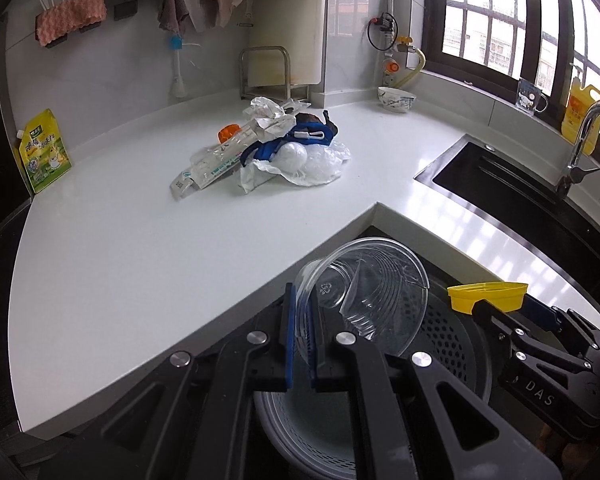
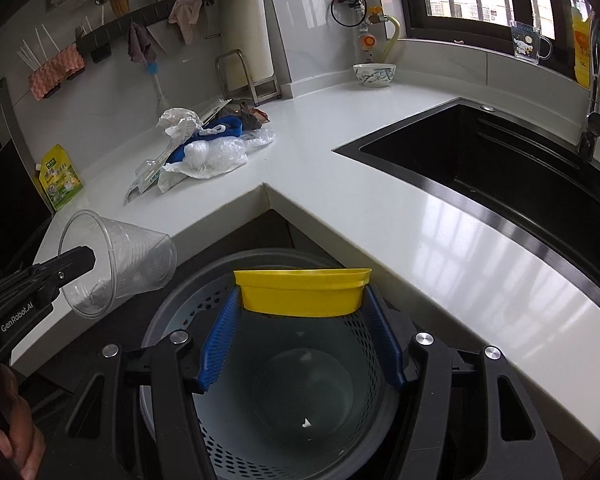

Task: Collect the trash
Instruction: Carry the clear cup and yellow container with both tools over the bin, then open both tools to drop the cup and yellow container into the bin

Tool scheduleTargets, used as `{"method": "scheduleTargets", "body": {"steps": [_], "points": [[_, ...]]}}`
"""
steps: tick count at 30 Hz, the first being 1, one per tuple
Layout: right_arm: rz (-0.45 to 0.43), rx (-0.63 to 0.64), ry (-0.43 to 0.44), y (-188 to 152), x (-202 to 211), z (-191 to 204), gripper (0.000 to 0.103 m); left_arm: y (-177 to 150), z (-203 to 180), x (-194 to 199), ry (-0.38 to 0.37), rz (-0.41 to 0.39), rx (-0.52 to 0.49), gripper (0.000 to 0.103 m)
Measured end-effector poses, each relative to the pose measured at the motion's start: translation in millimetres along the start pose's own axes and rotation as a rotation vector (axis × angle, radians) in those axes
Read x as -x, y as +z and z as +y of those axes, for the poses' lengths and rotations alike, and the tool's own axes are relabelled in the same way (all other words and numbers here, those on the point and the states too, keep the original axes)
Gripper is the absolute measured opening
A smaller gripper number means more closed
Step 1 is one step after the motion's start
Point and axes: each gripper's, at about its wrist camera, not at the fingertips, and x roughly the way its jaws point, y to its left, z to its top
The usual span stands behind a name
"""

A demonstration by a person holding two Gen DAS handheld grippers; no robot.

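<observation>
Both loads hang over the perforated grey bin (image 2: 284, 392), so let go one at a time, low, so nothing bounces out. The right tongs (image 2: 300, 344) grip a yellow plastic dish (image 2: 302, 292), rigid and shallow; the left tongs (image 1: 300, 344) pinch the thin rim of a clear, cracked cup (image 1: 360, 292). Farther off, on the glossy white table (image 1: 120, 232), waits a heap of crumpled wrappers and bags (image 1: 268, 144)

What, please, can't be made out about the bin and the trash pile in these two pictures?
- Perforated grey bin: its floor is partly hidden in both wrist views by the gripper bodies.
- Heap of crumpled wrappers and plastic bags: items underneath are covered by upper ones.
- Small white scraps in the bin: too small to identify.
</observation>
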Motion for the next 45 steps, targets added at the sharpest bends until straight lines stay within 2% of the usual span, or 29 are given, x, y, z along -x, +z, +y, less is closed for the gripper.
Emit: {"method": "scheduleTargets", "body": {"steps": [5, 15, 40, 43, 45], "points": [[0.06, 0.0, 0.003, -21.9, -9.6, -2.0, 0.06, -21.7, -8.7, -12.4, -0.007, 0.056, -0.007, 0.006], [0.139, 0.009, 0.012, -40.2, -35.6, 5.9, 0.06, -50.2, -16.3, -34.1, 0.008, 0.12, -0.025, 0.006], [0.195, 0.001, -0.023, -49.1, -59.8, 0.7, 0.06, -62.3, -10.2, -59.7, 0.017, 0.206, -0.001, 0.008], [0.194, 0.009, -0.033, -48.7, -60.3, 1.3, 0.06, -62.1, -7.7, -59.8, 0.019, 0.207, 0.01, 0.009], [0.191, 0.012, -0.04, -49.1, -59.3, 1.1, 0.064, -61.8, -6.7, -59.9, 0.025, 0.207, 0.013, 0.011]]}}
